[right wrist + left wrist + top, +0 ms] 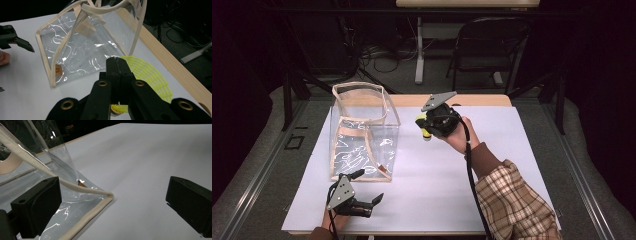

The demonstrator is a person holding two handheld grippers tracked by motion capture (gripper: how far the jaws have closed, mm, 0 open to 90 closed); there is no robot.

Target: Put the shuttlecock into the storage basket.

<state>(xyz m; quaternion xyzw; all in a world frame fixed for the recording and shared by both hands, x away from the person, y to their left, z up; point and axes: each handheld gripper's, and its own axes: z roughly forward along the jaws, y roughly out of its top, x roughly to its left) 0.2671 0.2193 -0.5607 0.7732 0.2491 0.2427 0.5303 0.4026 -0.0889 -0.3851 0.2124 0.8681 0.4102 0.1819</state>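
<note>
Gripping a yellow mesh piece (147, 72), the right claw (117, 65) is clenched tight on it.
It hangs above the white tabletop (512, 150) beside the clear bag (362, 132); left claw (367, 186) gapes at the bag's near corner.

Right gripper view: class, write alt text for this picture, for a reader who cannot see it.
The right gripper is shut on a yellow mesh item, held just above a white table. Behind it stands a clear plastic bag with cream trim, its top open. The left gripper shows at the left edge, its jaws apart.
</note>
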